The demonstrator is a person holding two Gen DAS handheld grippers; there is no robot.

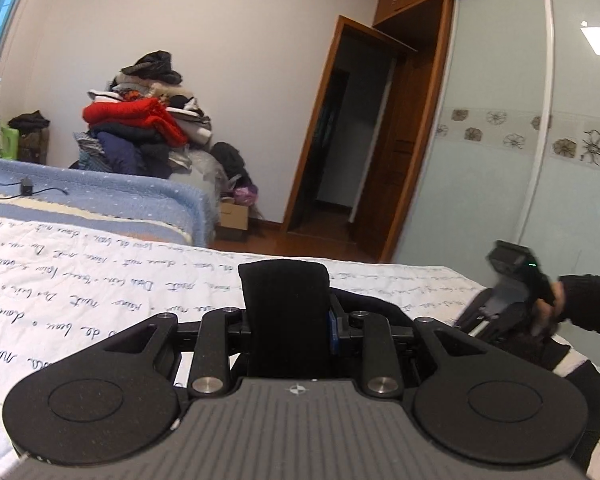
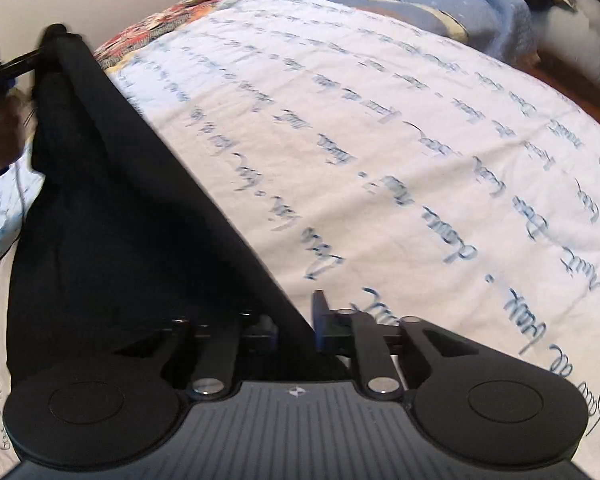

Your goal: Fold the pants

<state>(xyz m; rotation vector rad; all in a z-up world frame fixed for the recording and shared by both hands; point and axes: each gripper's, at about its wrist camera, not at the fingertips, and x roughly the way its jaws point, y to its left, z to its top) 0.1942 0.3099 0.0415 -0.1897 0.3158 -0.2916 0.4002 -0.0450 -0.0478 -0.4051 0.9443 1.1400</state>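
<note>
The black pants (image 2: 112,216) hang stretched between my two grippers above the white bed cover (image 2: 380,128) with blue handwriting print. My left gripper (image 1: 286,312) is shut on a folded black edge of the pants (image 1: 284,280). My right gripper (image 2: 296,320) is shut on the other end of the same taut edge. The right gripper also shows at the right of the left wrist view (image 1: 512,292), held in a hand. The left gripper shows at the far left of the right wrist view (image 2: 4,68).
A blue blanket (image 1: 100,188) lies at the far side of the bed. A tall pile of clothes (image 1: 148,120) stands behind it. An open wooden door (image 1: 340,140) and a sliding glass wardrobe (image 1: 520,140) stand to the right. A cable (image 1: 28,190) lies on the blanket.
</note>
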